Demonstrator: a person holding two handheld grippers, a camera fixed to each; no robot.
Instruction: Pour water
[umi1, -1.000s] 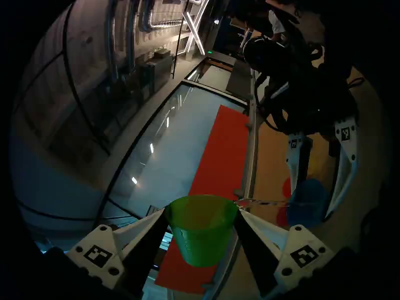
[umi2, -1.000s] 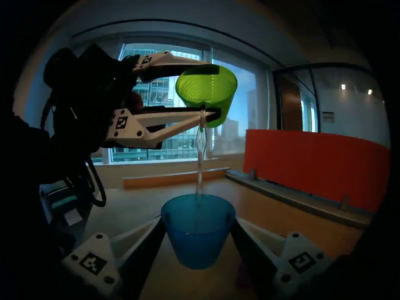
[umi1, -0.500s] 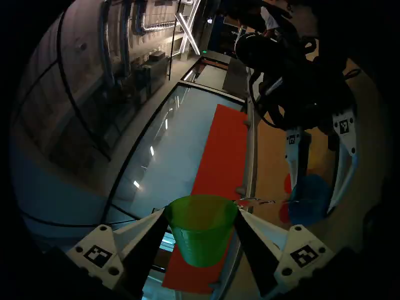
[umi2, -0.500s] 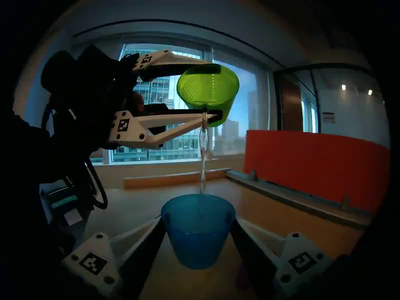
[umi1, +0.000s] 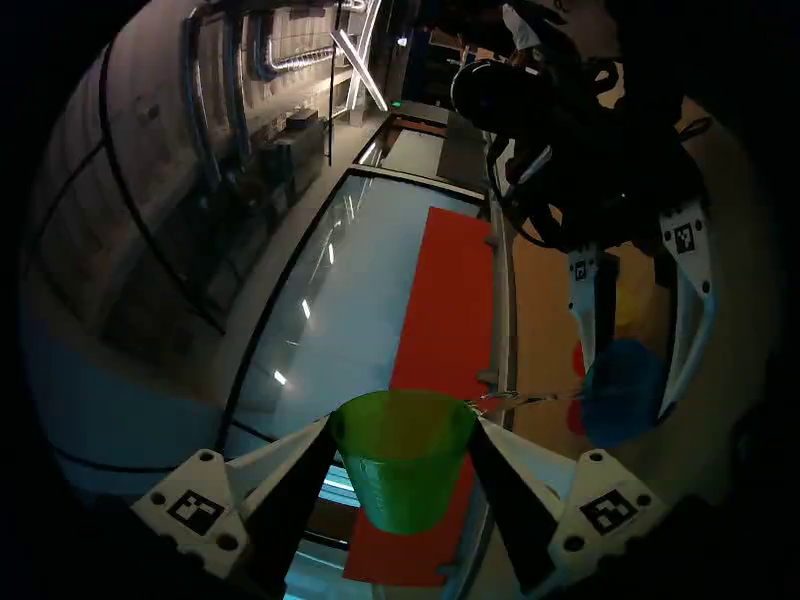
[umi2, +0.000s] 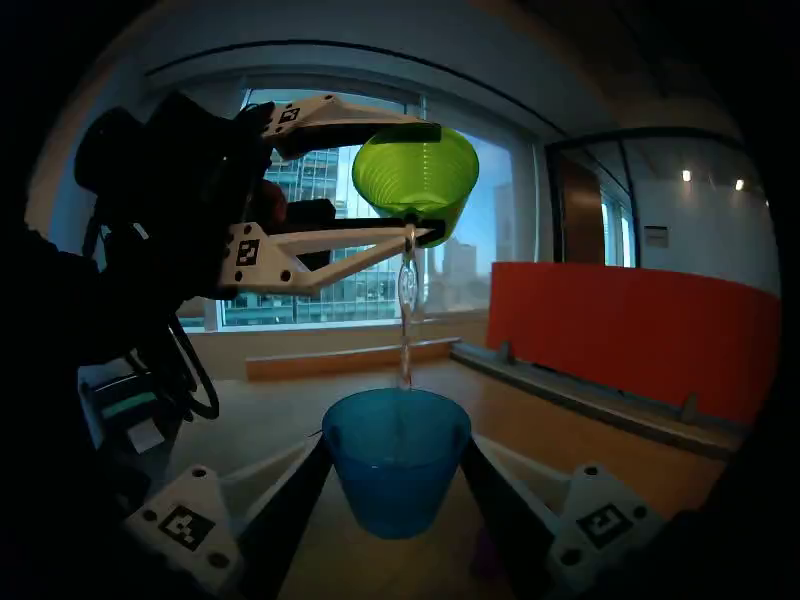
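Because water needs a clear drop from one vessel to the other, the right gripper view stacks the scene vertically. The wide window (umi2: 300, 290) takes the upper left and centre, the red partition (umi2: 640, 320) runs along the right, and the wooden table (umi2: 580, 430) crosses the lower half.

The left gripper (umi2: 430, 180) reaches in from the upper left, rolled onto its side. One finger is above and one below the green cup (umi2: 415, 170), both pressing on it, so the cup is tipped hard over and its lowest edge hangs directly above the receiver.

At bottom centre the right gripper (umi2: 396, 475) pinches the blue cup (umi2: 396, 460) between both fingers. It is upright with its mouth level, placed there to catch the fall.

A thin stream of water (umi2: 405, 310) drops from the green rim into the middle of the blue cup. In the left gripper view that stream runs sideways, from bottom centre toward the lower right.

I judge the pour to be in progress, with the tilt setting the flow.
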